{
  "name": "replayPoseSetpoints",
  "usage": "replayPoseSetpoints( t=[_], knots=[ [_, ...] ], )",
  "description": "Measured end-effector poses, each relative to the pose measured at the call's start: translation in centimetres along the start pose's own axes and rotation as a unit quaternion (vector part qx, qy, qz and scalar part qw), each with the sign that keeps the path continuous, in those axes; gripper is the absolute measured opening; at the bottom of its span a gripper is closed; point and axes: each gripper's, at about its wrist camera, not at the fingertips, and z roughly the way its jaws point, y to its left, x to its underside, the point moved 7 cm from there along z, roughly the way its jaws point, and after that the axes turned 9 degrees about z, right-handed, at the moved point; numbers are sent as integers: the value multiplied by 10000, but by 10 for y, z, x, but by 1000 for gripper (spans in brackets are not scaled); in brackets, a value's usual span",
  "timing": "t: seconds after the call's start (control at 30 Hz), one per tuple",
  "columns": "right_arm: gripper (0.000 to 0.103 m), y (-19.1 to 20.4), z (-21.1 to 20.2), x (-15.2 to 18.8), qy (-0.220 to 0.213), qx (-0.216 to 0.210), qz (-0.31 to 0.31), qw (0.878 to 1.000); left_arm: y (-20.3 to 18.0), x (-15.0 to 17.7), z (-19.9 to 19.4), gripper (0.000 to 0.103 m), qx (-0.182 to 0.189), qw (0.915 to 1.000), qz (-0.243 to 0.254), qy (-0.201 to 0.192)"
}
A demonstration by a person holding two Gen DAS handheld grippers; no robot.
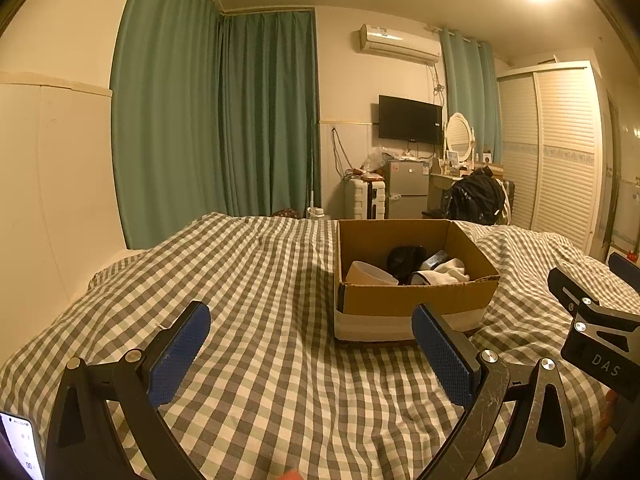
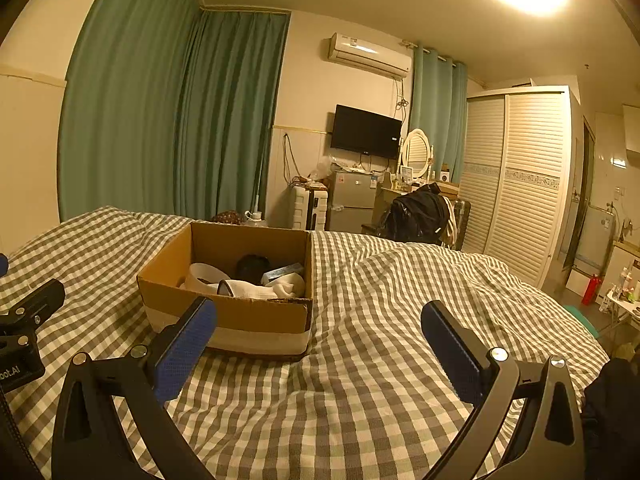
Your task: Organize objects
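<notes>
An open cardboard box stands on a grey-and-white checked bed cover. It holds a white bowl, a black item, a white sock and a small dark box. The box also shows in the right wrist view, with the bowl and sock inside. My left gripper is open and empty, hovering in front and left of the box. My right gripper is open and empty, in front and right of the box.
Green curtains hang behind the bed. A white suitcase, small fridge, wall TV, chair with a black bag and slatted wardrobe stand beyond the bed's far edge. A phone sits at lower left.
</notes>
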Motion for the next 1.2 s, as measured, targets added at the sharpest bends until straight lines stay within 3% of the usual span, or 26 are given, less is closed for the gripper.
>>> replayPoseSetpoints(
  t=[1.2],
  knots=[
    [103,-4,1,5,58,30,-19,10000,-2,3,2,103,-28,10000,54,44]
  ],
)
